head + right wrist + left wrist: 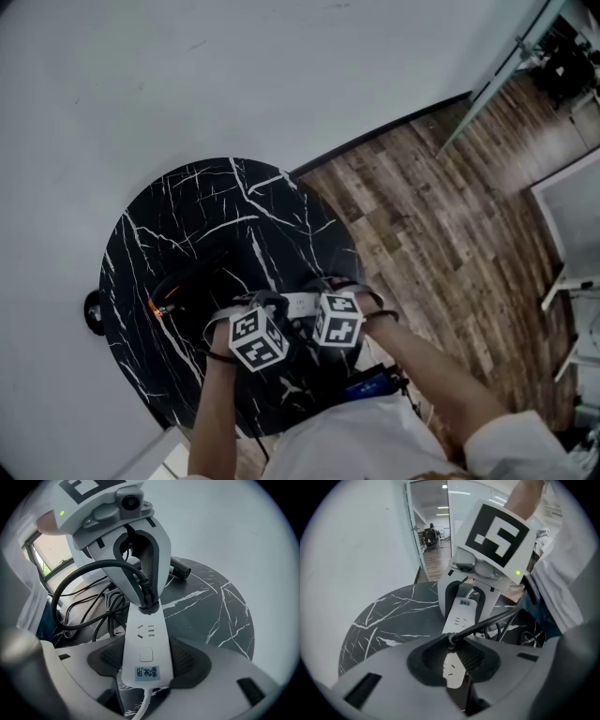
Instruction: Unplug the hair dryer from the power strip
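**Table** [178, 216]: round, black marble-look top w/ white veins. Items on top:
- power strip [146, 641]: white, lying lengthwise. Cord end sits btwn R gripper [146, 663] fingers [187, 658], pads against both long sides.
- plug [146, 603]: blk, seated in strip's far socket, clamped btwn L gripper [451, 660] fingers [157, 559].
- hair dryer [197, 272]: blk, near L fingers, outer side.
- cable loops [79, 606]: blk, beside both finger pairs, toward the person's body.

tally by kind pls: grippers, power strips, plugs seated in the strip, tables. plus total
Grippers: 2 (left gripper, right gripper)
Power strip, white: 1
Plug, black, seated in the strip: 1
Table, black marble: 1
Total: 5
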